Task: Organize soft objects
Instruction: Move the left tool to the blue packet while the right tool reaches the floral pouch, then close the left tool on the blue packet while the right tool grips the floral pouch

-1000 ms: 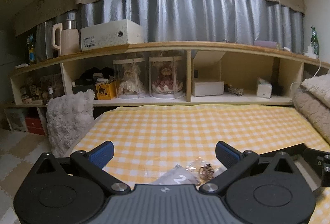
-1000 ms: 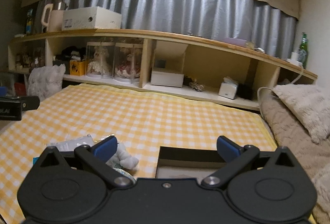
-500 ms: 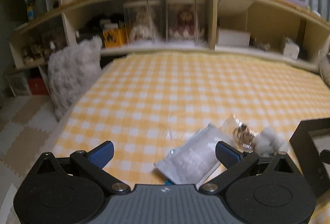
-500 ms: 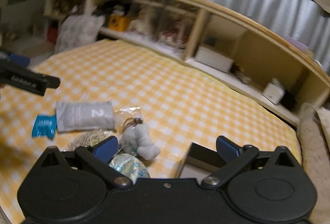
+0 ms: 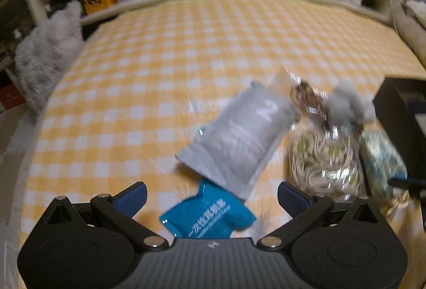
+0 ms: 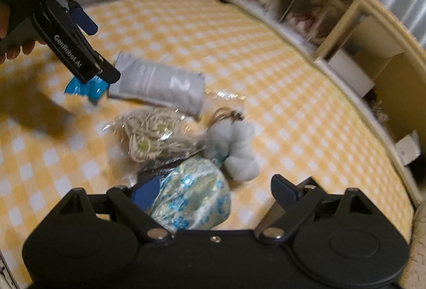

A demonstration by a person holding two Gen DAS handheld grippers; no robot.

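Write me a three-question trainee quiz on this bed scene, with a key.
1. True or false: the grey pouch marked 2 lies partly over the blue packet.
2. Which item sits between the right gripper fingers? A) blue packet B) floral pouch C) grey plush toy
3. Fill in: the left gripper jaws stand ____, holding nothing.

Key: 1 true; 2 B, though the pads do not press it, the jaws having just been closing; 3 open.

On cloth: 1 grey pouch, 1 blue sachet, approx. 3 clear bags, 1 plush.
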